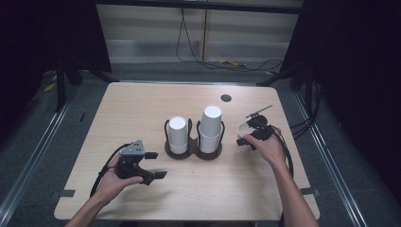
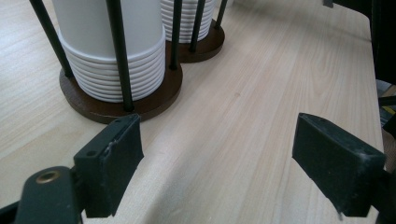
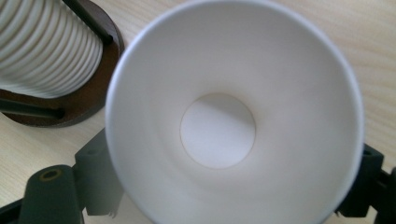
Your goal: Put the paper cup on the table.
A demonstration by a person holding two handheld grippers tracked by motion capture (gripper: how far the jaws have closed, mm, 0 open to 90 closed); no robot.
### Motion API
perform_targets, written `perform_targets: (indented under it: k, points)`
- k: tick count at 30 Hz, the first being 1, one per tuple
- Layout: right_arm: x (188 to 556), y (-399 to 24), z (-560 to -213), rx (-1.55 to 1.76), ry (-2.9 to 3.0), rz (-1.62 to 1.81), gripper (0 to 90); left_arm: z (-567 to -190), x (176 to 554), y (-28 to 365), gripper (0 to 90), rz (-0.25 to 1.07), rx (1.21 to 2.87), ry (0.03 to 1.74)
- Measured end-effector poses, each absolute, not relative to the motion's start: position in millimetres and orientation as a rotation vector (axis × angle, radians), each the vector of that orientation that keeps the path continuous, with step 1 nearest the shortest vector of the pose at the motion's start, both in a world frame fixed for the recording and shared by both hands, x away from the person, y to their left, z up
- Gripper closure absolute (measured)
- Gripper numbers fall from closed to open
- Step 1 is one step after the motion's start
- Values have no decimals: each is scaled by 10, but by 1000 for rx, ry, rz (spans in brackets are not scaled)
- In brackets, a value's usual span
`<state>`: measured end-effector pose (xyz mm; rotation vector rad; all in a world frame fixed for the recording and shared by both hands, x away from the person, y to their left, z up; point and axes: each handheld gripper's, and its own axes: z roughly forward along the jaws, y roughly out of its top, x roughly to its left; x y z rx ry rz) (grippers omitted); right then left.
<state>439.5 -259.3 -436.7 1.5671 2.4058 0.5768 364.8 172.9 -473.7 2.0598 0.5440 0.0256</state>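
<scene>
A single white paper cup (image 3: 233, 121) sat clamped sideways, mouth open, just right of two cup stacks (image 1: 211, 124) in a dark wooden holder (image 1: 194, 150).

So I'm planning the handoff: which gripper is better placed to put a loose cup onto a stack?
Right. The right gripper already clamps a paper cup beside the taller stack; the left gripper is open and empty, nearer the table's front.

White cups (image 1: 211, 124) in a dark brown holder (image 1: 193, 150) with black rods (image 2: 118, 51); pale wood-grain table (image 1: 142, 109); black grippers (image 1: 151, 166), left with grey plate (image 1: 133, 149); white cup (image 3: 233, 112) interior.
</scene>
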Motion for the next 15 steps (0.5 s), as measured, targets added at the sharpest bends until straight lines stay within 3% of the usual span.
perform_targets:
  k: [15]
  points:
    - [4115,-2724,-4354,1550,2305,741,187,-4740,3672,1755,159,35,2065,598]
